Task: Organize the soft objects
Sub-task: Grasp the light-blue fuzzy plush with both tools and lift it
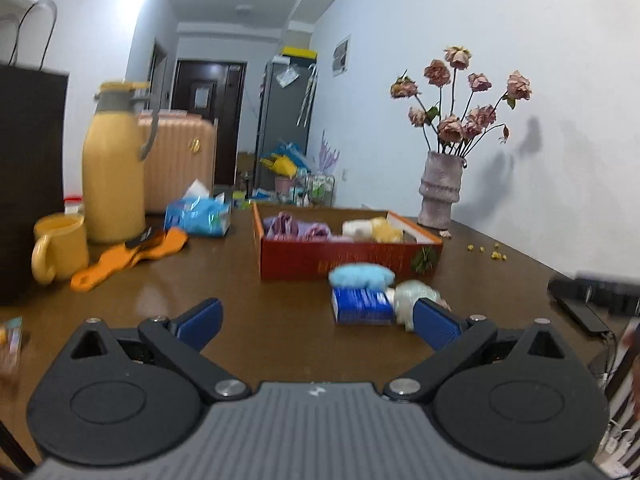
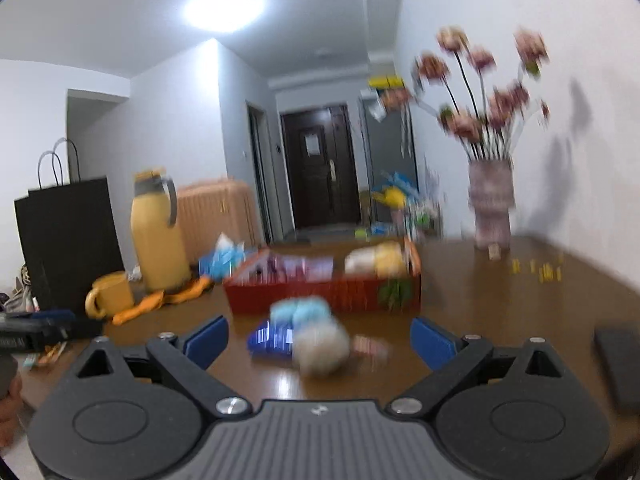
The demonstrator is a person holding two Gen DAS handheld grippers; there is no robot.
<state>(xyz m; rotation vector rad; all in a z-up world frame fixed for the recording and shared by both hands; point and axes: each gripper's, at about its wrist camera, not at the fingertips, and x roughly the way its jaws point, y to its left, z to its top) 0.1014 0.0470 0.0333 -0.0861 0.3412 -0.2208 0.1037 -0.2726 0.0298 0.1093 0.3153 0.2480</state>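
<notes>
Both my left gripper (image 1: pixel 316 322) and right gripper (image 2: pixel 318 340) gape empty; the pale plush (image 2: pixel 320 350) mid-tabletop (image 1: pixel 256 332) looks light and squashy, best pinched across its belly.

left gripper (image 1: pixel 316 326) jaws wide, right gripper (image 2: pixel 320 340) jaws wide

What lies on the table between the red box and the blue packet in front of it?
A light blue fluffy toy lies there, in front of the red box and just behind the blue packet. The left wrist view shows it most clearly.
</notes>
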